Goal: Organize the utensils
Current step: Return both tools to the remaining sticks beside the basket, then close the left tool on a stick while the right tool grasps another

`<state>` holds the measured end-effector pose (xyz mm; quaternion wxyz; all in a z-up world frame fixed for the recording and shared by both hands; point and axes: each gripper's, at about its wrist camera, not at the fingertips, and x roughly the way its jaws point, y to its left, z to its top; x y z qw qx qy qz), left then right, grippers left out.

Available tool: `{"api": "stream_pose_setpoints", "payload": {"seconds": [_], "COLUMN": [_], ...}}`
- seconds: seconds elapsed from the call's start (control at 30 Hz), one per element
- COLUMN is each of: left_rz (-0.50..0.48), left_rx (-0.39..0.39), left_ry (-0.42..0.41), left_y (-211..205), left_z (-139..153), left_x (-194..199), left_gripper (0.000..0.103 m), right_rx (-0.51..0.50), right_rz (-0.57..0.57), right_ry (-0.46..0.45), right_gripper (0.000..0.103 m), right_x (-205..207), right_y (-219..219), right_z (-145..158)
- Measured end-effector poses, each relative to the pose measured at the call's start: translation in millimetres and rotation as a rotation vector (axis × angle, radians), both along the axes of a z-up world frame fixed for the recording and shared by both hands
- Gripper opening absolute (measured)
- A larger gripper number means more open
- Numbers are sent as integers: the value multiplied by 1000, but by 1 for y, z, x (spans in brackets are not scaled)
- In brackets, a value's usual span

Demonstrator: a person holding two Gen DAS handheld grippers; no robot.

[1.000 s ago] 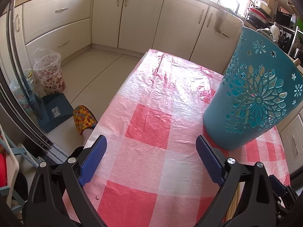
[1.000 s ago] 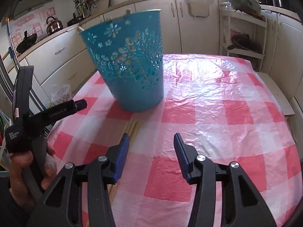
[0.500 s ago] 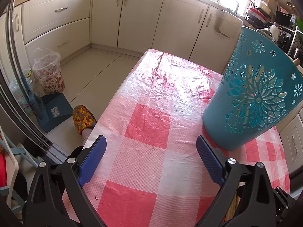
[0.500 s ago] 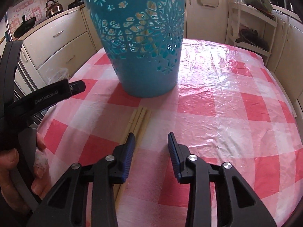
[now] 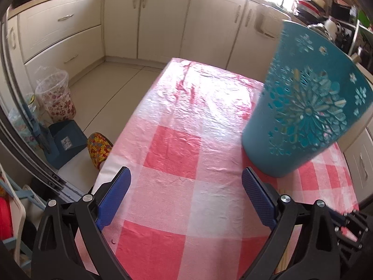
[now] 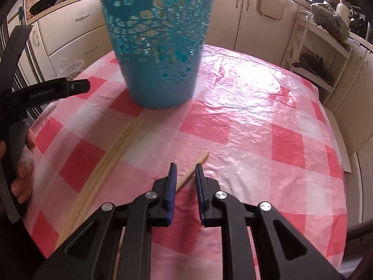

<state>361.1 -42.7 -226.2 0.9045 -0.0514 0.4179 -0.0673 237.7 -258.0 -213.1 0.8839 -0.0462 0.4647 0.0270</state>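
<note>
A blue cut-out basket (image 6: pixel 158 58) stands on the pink checked table (image 6: pixel 256 121), with sticks showing through its holes. Several wooden chopsticks (image 6: pixel 112 158) lie bundled in front of it. One chopstick (image 6: pixel 201 159) lies apart and slanted, passing between the pads of my right gripper (image 6: pixel 185 166). The jaws are closing around it, and a gap still shows on each side of the stick. My left gripper (image 5: pixel 185 172) hovers wide open over the table's near-left part with nothing between its pads. The basket (image 5: pixel 303 116) stands just beyond its right finger.
Cream kitchen cabinets (image 5: pixel 163 18) run along the back. On the floor to the left are a patterned bin (image 5: pixel 56 100), a blue dustpan (image 5: pixel 65 142) and a slippered foot (image 5: pixel 99 149). A white rack (image 6: pixel 321 53) stands right of the table. A hand (image 6: pixel 22 170) shows at the left edge.
My right gripper's jaws have narrowed a lot, and it has moved in lower towards the basket. One chopstick has swung out of the bundle and now lies between the jaws. The left gripper has hardly moved.
</note>
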Motion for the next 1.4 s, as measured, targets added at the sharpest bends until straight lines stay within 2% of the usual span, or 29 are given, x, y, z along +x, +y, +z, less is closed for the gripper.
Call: {"api": "stream_pose_setpoints", "payload": {"seconds": [0.13, 0.27, 0.5, 0.67, 0.87, 0.97, 1.03, 1.07, 1.13, 1.23, 1.33, 1.4], "left_rz": [-147, -222, -210, -195, -189, -206, -227, -239, -247, -246, -229, -204], "left_rx": [37, 106, 173, 204, 238, 239, 223, 210, 180, 128, 60, 48], "left_ry": [-4, 10, 60, 84, 87, 68, 67, 73, 86, 104, 124, 127], "left_y": [-32, -63, -78, -77, -79, -80, -82, -83, -83, -78, -65, -58], "left_z": [6, 1, -9, -14, -16, -12, -10, -9, -7, -7, -7, -7], "left_x": [-24, -41, -46, -39, -38, -42, -42, -42, -41, -37, -34, -34], "left_gripper": [92, 92, 92, 92, 89, 73, 49, 44, 18, 7, 5, 5], "right_rx": [97, 168, 231, 242, 237, 209, 180, 163, 149, 125, 129, 137], "right_rz": [-62, -90, -94, -85, -83, -72, -40, -17, 19, 8, -25, -15], "right_ry": [-4, -7, -6, -7, -6, -9, -9, -8, -8, -14, -8, -3], "right_gripper": [16, 18, 21, 28, 28, 28, 26, 19, 12, 11, 11, 10], "right_x": [-3, -5, -9, -9, -10, -9, -9, -9, -9, -10, -9, -8], "right_y": [-33, -40, -45, -44, -44, -40, -32, -27, -22, -24, -36, -38], "right_z": [0, 1, 2, 2, 2, 2, 2, 2, 1, 2, 1, 2]}}
